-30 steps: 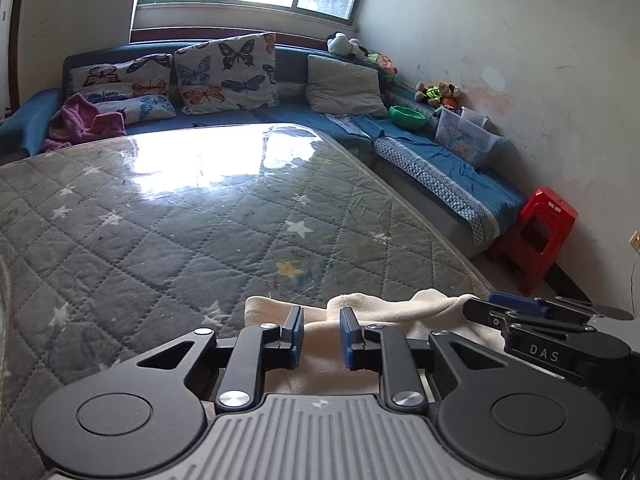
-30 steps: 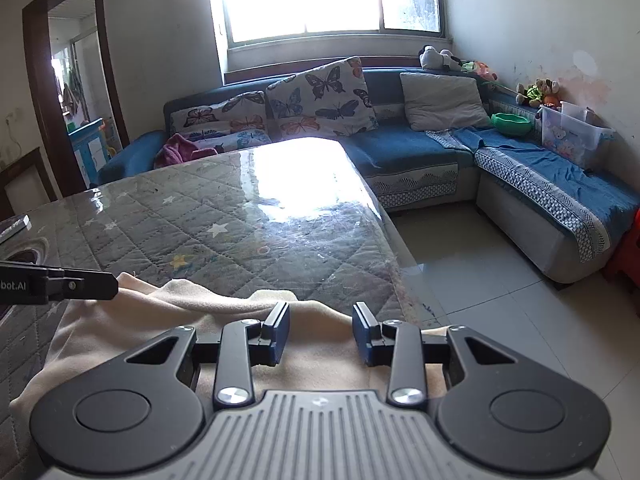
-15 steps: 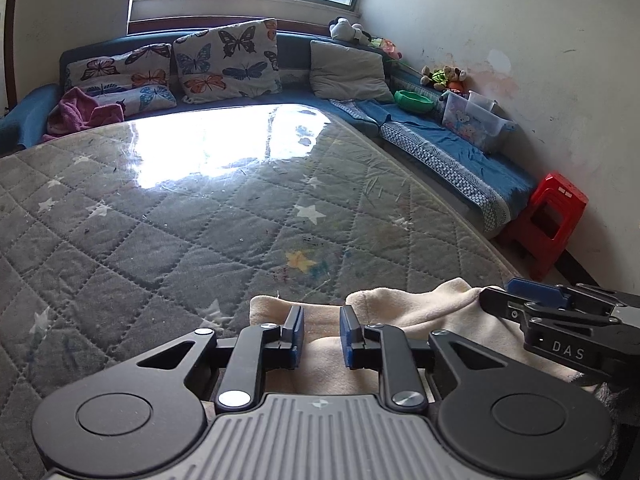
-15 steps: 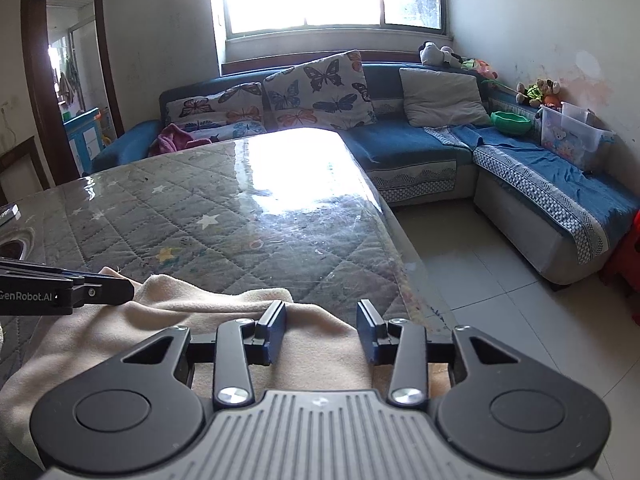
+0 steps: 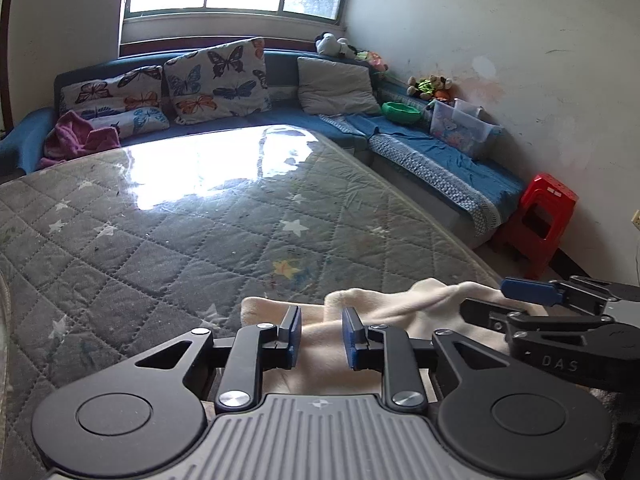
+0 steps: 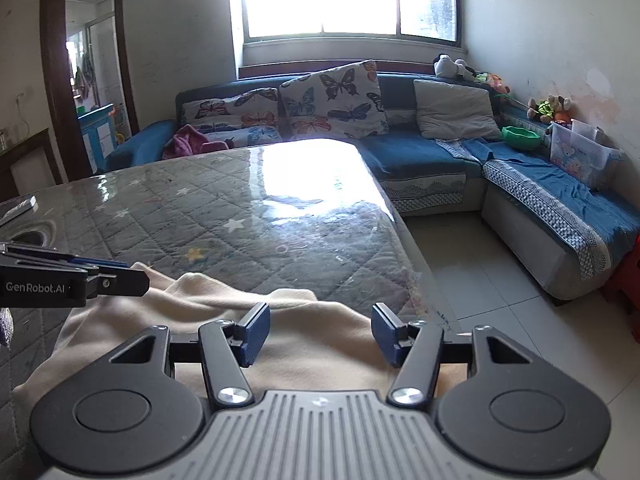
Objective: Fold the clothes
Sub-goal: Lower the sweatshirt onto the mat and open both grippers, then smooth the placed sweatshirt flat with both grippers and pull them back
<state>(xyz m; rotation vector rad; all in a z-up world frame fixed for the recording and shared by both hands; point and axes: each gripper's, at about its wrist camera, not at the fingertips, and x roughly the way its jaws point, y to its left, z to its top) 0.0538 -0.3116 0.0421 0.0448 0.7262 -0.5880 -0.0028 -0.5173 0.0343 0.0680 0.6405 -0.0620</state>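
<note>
A cream garment [image 5: 400, 312] lies bunched at the near right corner of a table with a grey quilted star-print cover [image 5: 180, 248]. My left gripper [image 5: 322, 332] hovers low over the garment's left part. Its blue pads stand a narrow gap apart, with cloth showing below them. From the right wrist, the same cream garment [image 6: 208, 308] spreads under my right gripper [image 6: 320, 330], whose pads stand wide apart over it, holding nothing. The right gripper [image 5: 488, 300] also shows at the right of the left wrist view. The left gripper [image 6: 136, 274] reaches in from the left beside the garment's far edge.
The table's right edge [image 6: 404, 240] drops to a tiled floor [image 6: 480, 264]. A blue corner sofa [image 6: 420, 152] with butterfly cushions [image 6: 332, 100] runs behind and to the right. A red stool [image 5: 548, 216] stands by the wall. A purple cloth [image 5: 80, 136] lies on the sofa.
The right gripper's pads have spread much wider apart over the garment. The left gripper's gap has widened slightly. Both grippers have drifted a little over the cloth.
</note>
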